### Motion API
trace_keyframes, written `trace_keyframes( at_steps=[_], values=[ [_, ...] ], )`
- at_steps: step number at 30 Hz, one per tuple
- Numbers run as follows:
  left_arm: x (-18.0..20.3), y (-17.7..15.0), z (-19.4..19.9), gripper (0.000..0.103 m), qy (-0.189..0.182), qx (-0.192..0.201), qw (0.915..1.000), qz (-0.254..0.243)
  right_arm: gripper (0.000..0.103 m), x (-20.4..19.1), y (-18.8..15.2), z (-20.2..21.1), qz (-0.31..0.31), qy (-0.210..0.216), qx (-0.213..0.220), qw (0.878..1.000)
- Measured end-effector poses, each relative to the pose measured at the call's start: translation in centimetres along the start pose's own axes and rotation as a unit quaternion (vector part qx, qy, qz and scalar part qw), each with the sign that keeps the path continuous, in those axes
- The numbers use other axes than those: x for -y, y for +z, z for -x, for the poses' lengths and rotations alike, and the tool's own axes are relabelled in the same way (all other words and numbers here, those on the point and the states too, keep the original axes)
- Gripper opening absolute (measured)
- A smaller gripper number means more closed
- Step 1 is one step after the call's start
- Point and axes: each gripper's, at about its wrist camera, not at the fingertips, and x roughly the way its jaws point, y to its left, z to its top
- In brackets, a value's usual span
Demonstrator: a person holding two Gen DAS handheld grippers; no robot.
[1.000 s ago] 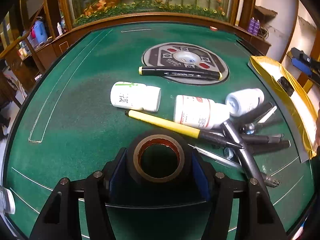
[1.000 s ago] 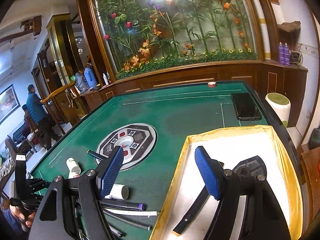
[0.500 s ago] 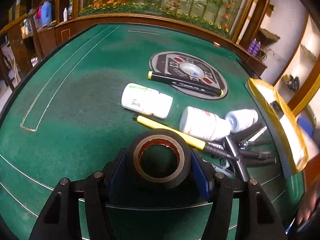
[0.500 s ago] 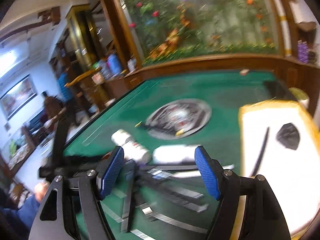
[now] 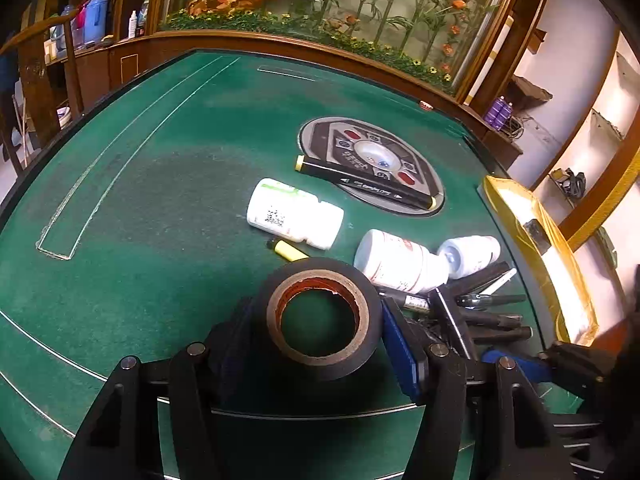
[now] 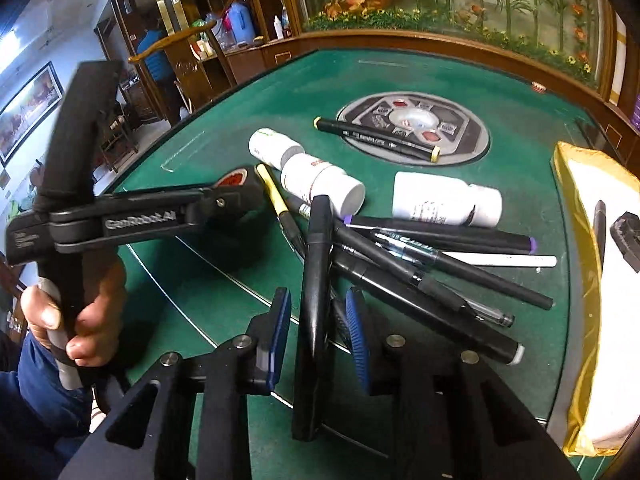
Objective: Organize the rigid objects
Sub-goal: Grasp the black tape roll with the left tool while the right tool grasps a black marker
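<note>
Straddling a black marker (image 6: pixel 314 280) at lower centre, my right gripper (image 6: pixel 316 332) is spread, pads not yet touching; I'd close squarely mid-barrel, then lift clear of the pens (image 6: pixel 432 268). My left gripper (image 5: pixel 316 344) pinches the tape (image 5: pixel 320 316).

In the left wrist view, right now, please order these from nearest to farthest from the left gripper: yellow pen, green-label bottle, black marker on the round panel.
1. Yellow pen, just beyond the tape.
2. Green-label bottle, behind the pen.
3. Black marker, farthest, across the round panel.
</note>
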Motion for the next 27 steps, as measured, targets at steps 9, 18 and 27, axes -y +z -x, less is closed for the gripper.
trace_keyframes(
  at_steps=[9,18,27],
  values=[
    [0.3,-0.1,0.2,0.066,-0.007,0.005,0.9999,-0.006,0.014,0.7,0.1,0.5,-0.014,-0.001,0.018,1.0],
    [0.7,-0.2,0.7,0.066,-0.013,0.017,0.9996,-0.016,0.014,1.8,0.4,1.5,-0.044,0.03,0.05,0.997],
    [1.1,-0.3,1.0,0.066,-0.015,0.024,0.9993,-0.025,0.014,1.9,0.2,2.0,-0.059,0.031,0.06,0.996]
  ],
)
